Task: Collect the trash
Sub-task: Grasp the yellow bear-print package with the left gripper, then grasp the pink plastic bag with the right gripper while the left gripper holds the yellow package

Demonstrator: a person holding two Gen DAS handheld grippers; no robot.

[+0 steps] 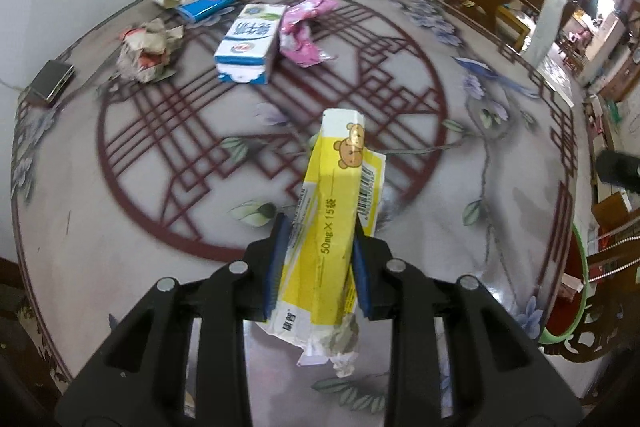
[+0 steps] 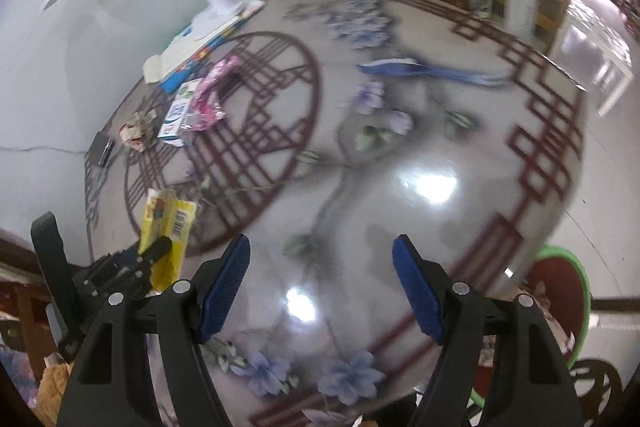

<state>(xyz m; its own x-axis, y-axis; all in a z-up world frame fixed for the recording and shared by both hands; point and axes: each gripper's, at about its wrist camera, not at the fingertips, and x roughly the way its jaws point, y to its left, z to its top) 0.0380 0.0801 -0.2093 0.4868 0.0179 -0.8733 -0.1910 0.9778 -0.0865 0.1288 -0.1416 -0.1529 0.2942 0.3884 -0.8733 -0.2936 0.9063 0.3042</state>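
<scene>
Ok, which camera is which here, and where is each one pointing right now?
Left wrist: sits behind the left claw, looking across the patterned table toward the blue-white carton; its jaws are shut on the yellow box.
Right wrist: sits behind the right claw, looking over the glossy table toward the green bin; jaws open, holding nothing, with the left claw at lower left.
Shared: yellow box, carton, pink wrapper, crumpled paper.
</scene>
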